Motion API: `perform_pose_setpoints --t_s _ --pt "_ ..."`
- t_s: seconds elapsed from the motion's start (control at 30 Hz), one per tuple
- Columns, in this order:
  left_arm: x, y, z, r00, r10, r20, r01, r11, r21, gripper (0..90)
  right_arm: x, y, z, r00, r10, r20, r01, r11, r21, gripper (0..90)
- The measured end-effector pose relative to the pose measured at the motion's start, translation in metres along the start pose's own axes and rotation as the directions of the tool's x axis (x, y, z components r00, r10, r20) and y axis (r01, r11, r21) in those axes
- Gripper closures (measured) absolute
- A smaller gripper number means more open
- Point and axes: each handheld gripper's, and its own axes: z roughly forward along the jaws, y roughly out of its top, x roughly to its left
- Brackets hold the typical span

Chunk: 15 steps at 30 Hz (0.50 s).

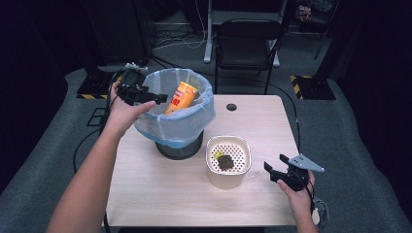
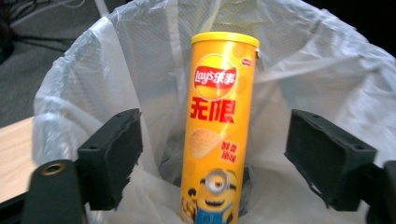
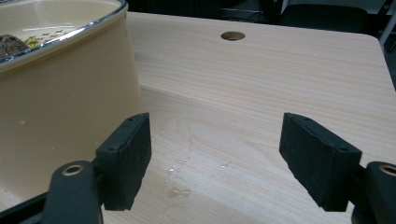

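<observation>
The yellow Lay's chip can [image 2: 218, 130] stands tilted inside the bin [image 1: 180, 145], leaning against the pale plastic liner [image 1: 192, 119] at the table's far left. The left gripper [image 1: 154, 98] hangs over the bin's left rim with its jaws spread on either side of the can, clear of it. To the right of the bin, nearer the person, sits a cream perforated container [image 1: 228, 172] with a dark scrap in it. The right gripper [image 1: 275, 170] rests just right of it, jaws apart and holding nothing, over the wooden table [image 1: 170, 194].
</observation>
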Motion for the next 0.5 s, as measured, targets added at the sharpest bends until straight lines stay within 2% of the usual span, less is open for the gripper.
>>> perform_pose_setpoints --t_s 0.03,0.07,0.13,0.23,0.27,0.4,0.5 --pt "0.000 0.000 0.000 1.0000 0.000 0.000 0.000 1.0000 0.000 22.7 0.000 0.000 0.000 1.0000 -0.002 0.000 0.002 1.000 0.000 24.8" --pt "0.001 -0.005 -0.009 0.9997 -0.006 0.026 0.006 0.9998 -0.018 24.5 0.000 0.000 0.000 1.0000 -0.001 0.001 0.001 1.000 0.002 24.9" --pt "0.001 -0.011 -0.014 0.9993 -0.022 0.030 0.023 0.9994 -0.027 25.3 0.001 0.000 0.000 1.0000 -0.003 0.000 0.003 1.000 0.005 24.8" --pt "0.001 -0.018 -0.019 0.9994 -0.015 0.031 0.015 0.9997 -0.021 27.9 0.003 0.001 0.000 1.0000 0.002 0.000 -0.002 1.000 -0.002 24.8" --pt "0.003 -0.026 -0.024 0.9990 -0.015 0.042 0.016 0.9993 -0.035 28.3 0.003 0.001 -0.001 1.0000 -0.004 0.003 0.004 1.000 -0.002 24.8" --pt "0.006 -0.041 -0.038 0.9977 -0.024 0.064 0.029 0.9972 -0.069 32.3 0.003 0.000 -0.001 1.0000 0.008 0.002 -0.008 1.000 -0.001 24.9" --pt "0.008 -0.053 -0.049 0.9959 -0.027 0.087 0.035 0.9957 -0.086 33.7 0.002 0.000 -0.001 1.0000 0.001 0.008 -0.001 1.000 0.003 24.8"
